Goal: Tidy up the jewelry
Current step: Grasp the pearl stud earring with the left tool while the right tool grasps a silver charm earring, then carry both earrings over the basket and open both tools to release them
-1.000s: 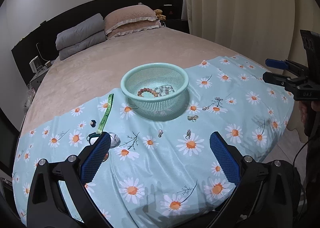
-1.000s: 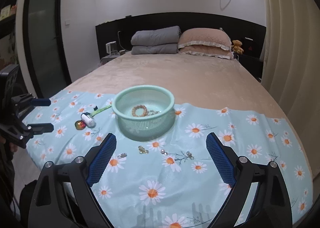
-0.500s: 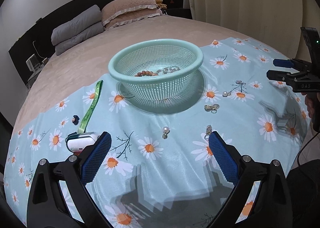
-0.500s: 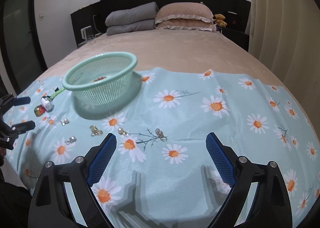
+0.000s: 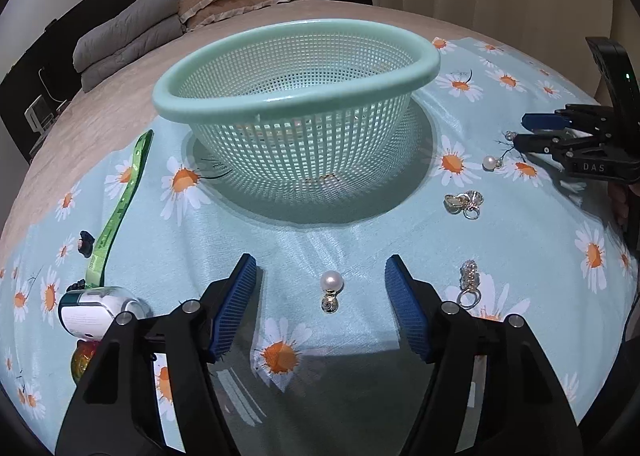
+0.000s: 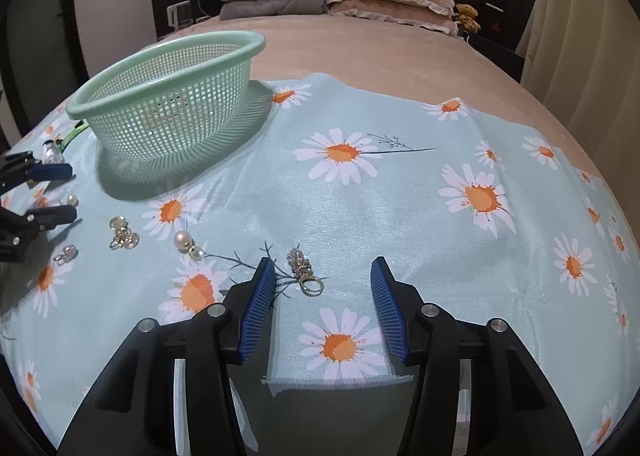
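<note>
A pearl earring (image 5: pixel 331 288) is seen lying on the daisy-print cloth (image 5: pixel 360 240), directly between the blue pads of the left gripper (image 5: pixel 320 276), just ahead of their tips and untouched. The left gripper is held low over the cloth, pointed toward the mint mesh basket (image 5: pixel 296 68), with its jaws spread apart and nothing between them but the earring on the cloth.

In the right wrist view, a crystal charm with a ring clasp (image 6: pixel 304 270) is found on the cloth just ahead of the right gripper (image 6: pixel 323 272), nearer its left pad. The right gripper is likewise held low and level, its jaws wide apart and gripping nothing.

Five loose pieces are counted on the cloth in the left wrist view: the pearl earring, a crystal charm (image 5: pixel 469 280) just beside the right pad, a gold ring cluster (image 5: pixel 464 203), a second pearl piece (image 5: pixel 491 163), and a partly hidden piece by the other gripper's fingertips. One basket is noted; its contents cannot be made out. One green strap (image 5: pixel 120 208) and one white device (image 5: pixel 94 312) lie to the left.
</note>
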